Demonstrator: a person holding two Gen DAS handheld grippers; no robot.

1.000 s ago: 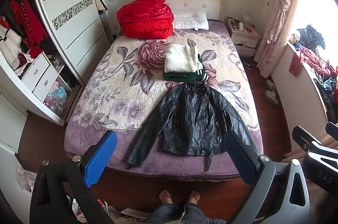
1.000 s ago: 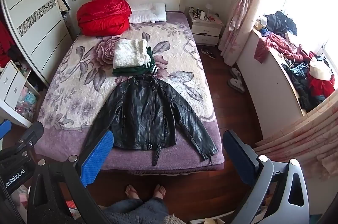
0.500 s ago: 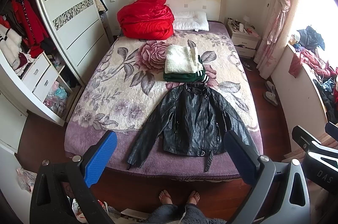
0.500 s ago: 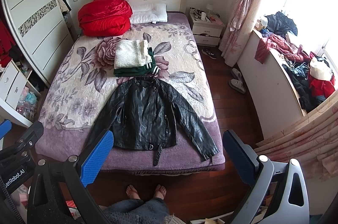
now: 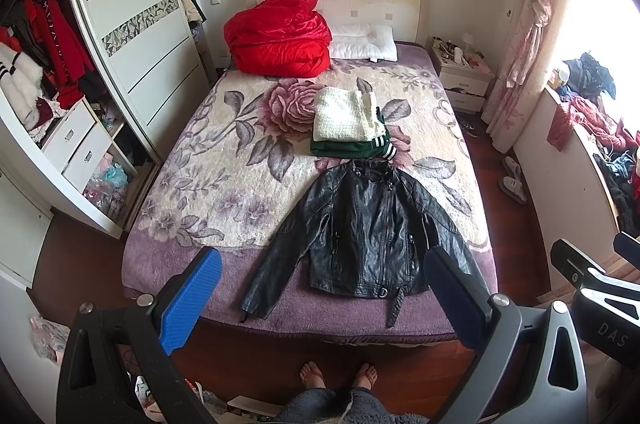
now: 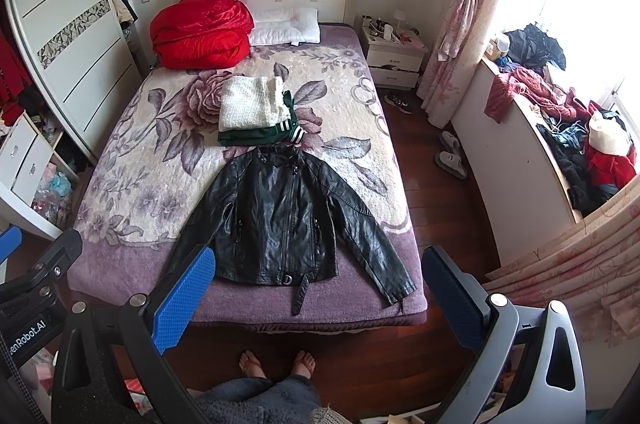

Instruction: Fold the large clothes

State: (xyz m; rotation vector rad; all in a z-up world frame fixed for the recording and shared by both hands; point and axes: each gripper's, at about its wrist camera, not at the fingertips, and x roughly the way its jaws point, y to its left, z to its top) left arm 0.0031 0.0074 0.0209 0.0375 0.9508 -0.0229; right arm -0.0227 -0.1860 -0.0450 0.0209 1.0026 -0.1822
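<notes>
A black leather jacket (image 5: 368,228) lies flat, front up and sleeves spread, near the foot of the bed (image 5: 192,160); it also shows in the right wrist view (image 6: 284,220). Beyond its collar sits a stack of a white folded knit (image 5: 346,116) on a green folded garment (image 5: 348,148). My left gripper (image 5: 320,296) is open and empty, held high above the bed's foot. My right gripper (image 6: 318,296) is open and empty, also held high in front of the bed.
A red duvet (image 5: 280,36) and white pillow (image 5: 364,42) lie at the headboard. An open wardrobe (image 5: 60,84) stands left, a nightstand (image 5: 460,72) and a window ledge piled with clothes (image 6: 568,128) right. The person's bare feet (image 6: 276,364) stand on the wood floor.
Both views have shifted slightly; the jacket sits a little lower in them. Nothing on the bed has moved and both grippers stay open.
</notes>
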